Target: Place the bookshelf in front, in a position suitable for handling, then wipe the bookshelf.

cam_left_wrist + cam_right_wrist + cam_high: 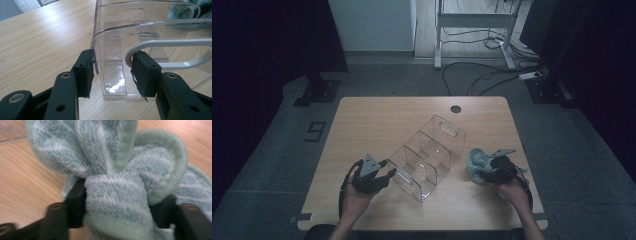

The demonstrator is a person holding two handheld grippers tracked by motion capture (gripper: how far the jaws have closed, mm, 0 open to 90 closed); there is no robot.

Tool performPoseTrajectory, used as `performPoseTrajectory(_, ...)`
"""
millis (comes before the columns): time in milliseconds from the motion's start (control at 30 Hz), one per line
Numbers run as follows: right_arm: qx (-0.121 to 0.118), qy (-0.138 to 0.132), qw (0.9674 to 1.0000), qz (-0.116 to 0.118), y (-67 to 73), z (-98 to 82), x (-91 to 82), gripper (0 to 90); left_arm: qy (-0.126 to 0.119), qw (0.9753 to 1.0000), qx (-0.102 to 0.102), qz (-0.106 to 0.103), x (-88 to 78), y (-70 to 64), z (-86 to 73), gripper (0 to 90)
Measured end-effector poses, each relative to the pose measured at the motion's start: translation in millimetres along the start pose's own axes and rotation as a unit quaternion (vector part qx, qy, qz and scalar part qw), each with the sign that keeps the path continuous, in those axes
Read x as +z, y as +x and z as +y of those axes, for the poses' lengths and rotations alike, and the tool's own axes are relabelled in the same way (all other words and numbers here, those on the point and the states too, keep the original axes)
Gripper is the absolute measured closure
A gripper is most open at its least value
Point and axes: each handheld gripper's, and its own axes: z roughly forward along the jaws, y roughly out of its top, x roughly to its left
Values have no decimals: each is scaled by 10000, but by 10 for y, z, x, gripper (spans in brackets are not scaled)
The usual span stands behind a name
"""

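Note:
A clear plastic organizer [427, 155] with dividers and slot handles lies on its side in the middle of the wooden table [377, 120]. My left gripper [391, 172] is at its near left end. In the left gripper view this gripper [115, 72] is shut on the organizer [112, 50]: one pad sits on the outer edge of the end wall and the other in the end of the handle slot. To the organizer's right, a pale green towel [475, 162] lies bunched on the table. My right gripper [482, 172] has a fold of the towel [115, 195] pinched between its pads.
A round cable hole [455, 109] sits near the table's far edge. Beyond the table are a white desk frame [472, 20] and loose cables [482, 75] on the floor. Dark stands flank the table on both sides.

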Motion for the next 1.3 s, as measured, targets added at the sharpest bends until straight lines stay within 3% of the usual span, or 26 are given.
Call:
performPoseTrajectory(233,67,-455,9989,-33,15,55,-165,186,18,10000,-83,31,-6,35,-16,449)
performPoseTrajectory(467,56,-808,9967,-4,35,157,-342,190,10,9996,-271,-66,-39,77,-20,331)
performPoseTrajectory(667,50,-1042,9945,128,66,262,-442,235,86,9994,-291,-188,-90,41,-31,265)
performPoseTrajectory(900,-91,-1112,9932,324,134,444,-441,296,177,9991,-318,-236,-128,-41,-44,191)
performPoseTrajectory(1033,-120,-1163,9921,447,142,598,-387,330,153,9983,-443,-353,-150,-63,-58,147)
performPoseTrajectory(1300,-246,-1147,9920,469,187,879,-235,404,162,9983,-429,-366,-99,-123,-51,133)
